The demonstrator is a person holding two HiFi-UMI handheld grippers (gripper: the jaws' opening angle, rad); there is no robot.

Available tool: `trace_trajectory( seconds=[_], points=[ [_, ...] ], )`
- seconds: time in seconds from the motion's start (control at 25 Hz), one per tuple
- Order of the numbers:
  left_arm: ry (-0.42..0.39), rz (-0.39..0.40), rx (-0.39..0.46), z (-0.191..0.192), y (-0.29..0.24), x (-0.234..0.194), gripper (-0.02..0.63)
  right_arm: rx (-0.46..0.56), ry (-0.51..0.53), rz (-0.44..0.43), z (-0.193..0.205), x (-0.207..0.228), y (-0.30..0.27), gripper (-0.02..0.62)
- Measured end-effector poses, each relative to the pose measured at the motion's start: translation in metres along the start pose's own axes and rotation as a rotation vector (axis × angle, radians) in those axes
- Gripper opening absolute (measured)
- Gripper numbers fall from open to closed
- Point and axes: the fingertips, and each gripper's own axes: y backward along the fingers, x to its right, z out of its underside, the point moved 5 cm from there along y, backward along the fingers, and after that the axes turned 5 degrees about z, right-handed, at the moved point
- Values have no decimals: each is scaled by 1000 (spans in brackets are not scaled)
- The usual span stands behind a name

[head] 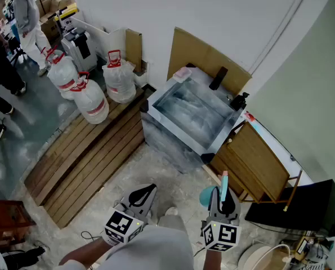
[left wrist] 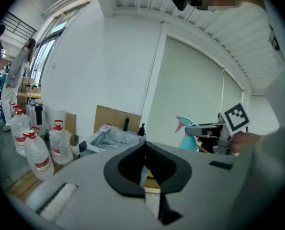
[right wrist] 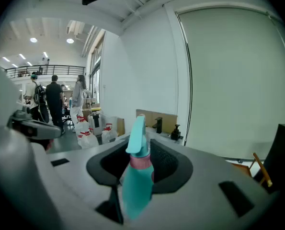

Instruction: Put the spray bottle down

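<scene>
A teal spray bottle (right wrist: 137,186) with a pink collar stands upright between the jaws of my right gripper (right wrist: 141,150), which is shut on it just below the collar. In the head view the right gripper (head: 222,196) is at the lower right and the spray bottle (head: 208,194) hangs over the rough concrete floor. My left gripper (head: 143,194) hovers level beside it on the left. In the left gripper view the left gripper (left wrist: 144,146) has its pads together and holds nothing. That view also shows the spray bottle (left wrist: 187,136) off to the right.
A metal tub (head: 190,114) stands ahead against the wall with cardboard (head: 206,58) behind it. Large water jugs (head: 91,100) sit on a wooden pallet (head: 88,156) at left. A wooden folding frame (head: 260,162) and a black box (head: 313,204) are at right. People stand at far left.
</scene>
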Motion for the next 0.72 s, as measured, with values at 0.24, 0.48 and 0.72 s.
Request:
trace_trajectory(
  seconds=[0.24,0.48,0.72],
  points=[
    [-19,-16,41,4,22,27,5,9,-11,-72,29,-33,62,115],
    [-37,-30,52,7,45,47,5,37,15,-153,28,-53,73,115],
    [-17,-64,42,20,67,39,5,49,-14,-204,25,-73,74,115]
  ],
)
